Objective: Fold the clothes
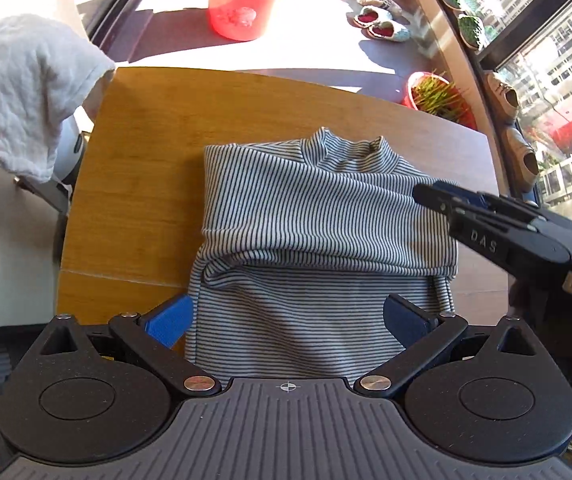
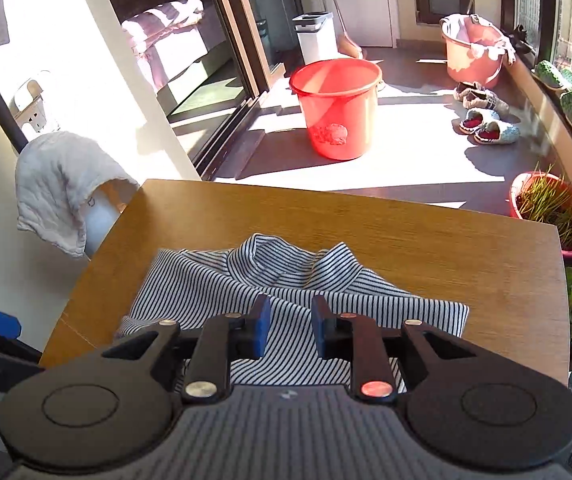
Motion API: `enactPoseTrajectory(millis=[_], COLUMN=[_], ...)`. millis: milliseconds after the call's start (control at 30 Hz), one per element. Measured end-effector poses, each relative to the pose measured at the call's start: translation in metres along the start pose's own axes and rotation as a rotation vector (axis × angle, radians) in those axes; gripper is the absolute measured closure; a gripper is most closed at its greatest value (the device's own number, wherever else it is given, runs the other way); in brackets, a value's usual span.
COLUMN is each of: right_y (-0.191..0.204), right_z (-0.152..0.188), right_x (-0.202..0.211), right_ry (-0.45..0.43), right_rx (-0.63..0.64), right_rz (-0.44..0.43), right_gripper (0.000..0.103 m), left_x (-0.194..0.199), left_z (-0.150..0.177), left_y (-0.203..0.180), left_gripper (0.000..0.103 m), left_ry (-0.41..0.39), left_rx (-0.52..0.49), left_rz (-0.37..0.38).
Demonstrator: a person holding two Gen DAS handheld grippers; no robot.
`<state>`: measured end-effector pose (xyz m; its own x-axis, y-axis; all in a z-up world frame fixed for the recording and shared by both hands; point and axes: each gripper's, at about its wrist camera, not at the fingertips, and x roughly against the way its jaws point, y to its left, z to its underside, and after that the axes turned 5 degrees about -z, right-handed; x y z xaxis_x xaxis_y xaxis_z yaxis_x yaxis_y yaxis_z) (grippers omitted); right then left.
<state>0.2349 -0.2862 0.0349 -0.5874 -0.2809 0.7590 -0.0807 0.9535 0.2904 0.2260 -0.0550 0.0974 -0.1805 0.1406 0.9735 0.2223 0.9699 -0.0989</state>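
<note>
A blue-and-white striped high-neck shirt [image 1: 306, 208] lies on the wooden table [image 1: 146, 140], its sleeves folded across the chest and its collar towards the far edge. My left gripper [image 1: 288, 320] hangs over the shirt's near part, open wide, its blue pads [image 1: 170, 320] straddling the cloth without pinching it. My right gripper [image 1: 426, 196] reaches in from the right, over the shirt's right shoulder. In the right wrist view the right gripper [image 2: 291, 328] hovers above the shirt [image 2: 406, 312] with a narrow gap between its pads and nothing in it.
A white cloth [image 2: 62, 184] hangs over something off the table's left edge. On the floor beyond the table [image 2: 406, 232] stand a red bucket [image 2: 336, 108], a red pot of grass [image 2: 550, 212], slippers [image 2: 486, 128] and a pink basin [image 2: 474, 48].
</note>
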Motion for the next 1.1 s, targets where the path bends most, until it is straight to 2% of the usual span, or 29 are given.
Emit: enactPoseTrajectory(millis=[167, 267, 300, 333, 367, 500, 533, 600, 700, 767, 833, 1000, 1033, 1100], right_y=[-0.029, -0.037, -0.034, -0.031, -0.029, -0.014, -0.008, 0.005, 0.011, 0.012, 0.014, 0.018, 0.018, 0.017], right_z=[-0.032, -0.037, -0.038, -0.038, -0.039, -0.042, -0.036, -0.004, 0.052, 0.077, 0.089, 0.11, 0.113, 0.116], right_x=[-0.082, -0.109, -0.111, -0.113, -0.109, -0.042, -0.021, 0.014, 0.022, 0.016, 0.012, 0.014, 0.017, 0.021], right_ry=[0.066, 0.138, 0.131, 0.143, 0.147, 0.09, 0.083, 0.116, 0.178, 0.193, 0.169, 0.104, 0.094, 0.083], right_rx=[-0.06, -0.039, -0.012, 0.009, 0.018, 0.013, 0.013, 0.03, 0.003, -0.05, -0.07, -0.036, -0.025, -0.015], right_rz=[0.127, 0.177, 0.179, 0.172, 0.155, 0.006, -0.034, -0.079, -0.06, -0.039, -0.05, -0.063, -0.063, -0.065], right_gripper=[0.075, 0.074, 0.077, 0.091, 0.095, 0.097, 0.097, 0.097, 0.097, 0.097, 0.097, 0.097, 0.097, 0.097], left_x=[0.005, 0.008, 0.009, 0.01, 0.009, 0.011, 0.013, 0.014, 0.011, 0.003, -0.007, -0.066, -0.079, -0.094], left_z=[0.029, 0.034, 0.034, 0.035, 0.034, 0.027, 0.024, 0.015, -0.006, -0.026, -0.046, -0.089, -0.092, -0.086], left_y=[0.017, 0.039, 0.047, 0.056, 0.064, 0.081, 0.084, 0.089, 0.085, 0.068, 0.047, 0.015, 0.01, 0.003], left_gripper=[0.0, 0.0, 0.0, 0.0, 0.0, 0.0, 0.0, 0.0, 0.0, 0.0, 0.0, 0.0, 0.003, 0.038], left_ry=[0.022, 0.016, 0.018, 0.019, 0.026, 0.02, 0.009, -0.007, -0.031, -0.048, -0.085, -0.109, -0.094, -0.081], left_rx=[-0.06, -0.029, -0.008, 0.013, 0.04, 0.118, 0.132, 0.174, 0.21, 0.168, 0.105, 0.118, 0.131, 0.128], left_rz=[-0.037, -0.067, -0.074, -0.082, -0.082, -0.057, -0.046, -0.011, 0.023, 0.041, 0.045, 0.008, -0.002, -0.037])
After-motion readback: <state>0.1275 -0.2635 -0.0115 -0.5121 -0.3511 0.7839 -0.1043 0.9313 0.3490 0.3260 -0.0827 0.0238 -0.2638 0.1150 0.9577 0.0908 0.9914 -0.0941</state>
